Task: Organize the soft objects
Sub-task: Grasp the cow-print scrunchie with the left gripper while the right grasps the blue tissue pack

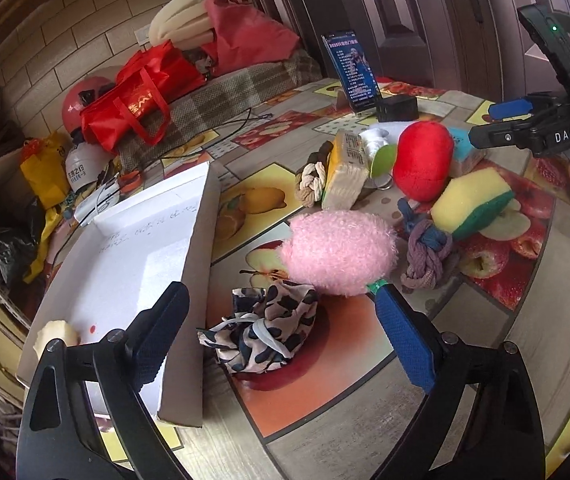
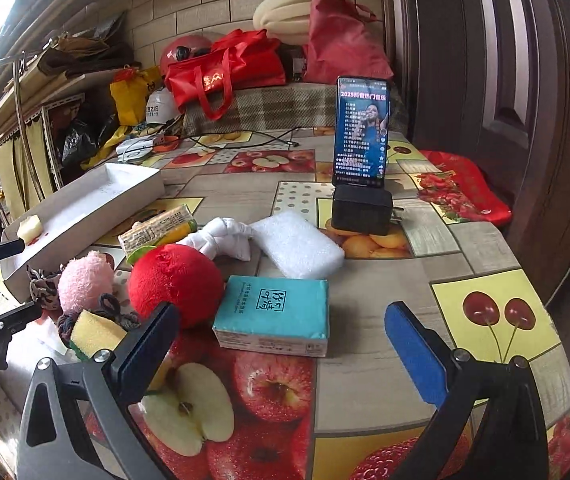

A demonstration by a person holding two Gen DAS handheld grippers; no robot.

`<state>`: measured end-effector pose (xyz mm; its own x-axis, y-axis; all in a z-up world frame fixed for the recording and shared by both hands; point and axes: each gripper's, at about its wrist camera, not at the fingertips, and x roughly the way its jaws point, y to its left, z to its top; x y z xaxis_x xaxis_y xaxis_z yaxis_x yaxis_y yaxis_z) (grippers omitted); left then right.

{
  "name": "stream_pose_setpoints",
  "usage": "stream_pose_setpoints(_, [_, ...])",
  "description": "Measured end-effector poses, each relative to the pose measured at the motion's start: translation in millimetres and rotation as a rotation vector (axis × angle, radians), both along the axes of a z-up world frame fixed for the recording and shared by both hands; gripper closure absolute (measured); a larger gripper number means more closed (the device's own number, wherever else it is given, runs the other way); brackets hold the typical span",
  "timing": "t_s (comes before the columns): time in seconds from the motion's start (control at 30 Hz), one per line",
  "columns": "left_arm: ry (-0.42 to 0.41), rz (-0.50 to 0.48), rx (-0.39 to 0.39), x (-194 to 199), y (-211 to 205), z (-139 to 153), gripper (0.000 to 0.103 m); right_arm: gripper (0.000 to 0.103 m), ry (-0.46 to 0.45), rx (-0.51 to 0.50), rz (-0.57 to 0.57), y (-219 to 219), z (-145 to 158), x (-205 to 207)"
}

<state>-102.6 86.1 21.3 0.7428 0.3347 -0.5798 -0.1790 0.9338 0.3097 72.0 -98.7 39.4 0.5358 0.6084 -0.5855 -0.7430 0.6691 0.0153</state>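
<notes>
Left gripper lines up on the spotted pouch

Left gripper (image 1: 281,330) gapes wide and empty; the spotted fabric pouch (image 1: 263,330) sits between its fingers on the surface, white box (image 1: 133,248) just left. Right gripper (image 2: 285,344), empty, stands open too.

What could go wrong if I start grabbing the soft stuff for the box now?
The pile is tight: the red plush touches the teal pack and sponge, so one grab may drag its neighbours. The left gripper hangs open over the scarf with the pink plush right behind it; closing could catch both. The phone stands propped upright behind the pile; a wide swing could topple it.
</notes>
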Motion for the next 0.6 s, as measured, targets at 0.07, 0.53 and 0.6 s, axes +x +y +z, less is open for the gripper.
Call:
stream_pose_setpoints(0.07, [0.034,0.001,-0.002,5,1,-5,0.010,0.000,0.019,-0.050,0.019,10,-7,2])
stream_pose_setpoints(0.53, [0.115,-0.010,-0.104,18,14,-14,0.073,0.028,0.106,-0.037,-0.040,7,-11,23])
stream_pose_setpoints(0.6, [0.097,-0.024,-0.089,15,10,-11,0.076,0.028,0.103,0.022,-0.071,-4,-6,24])
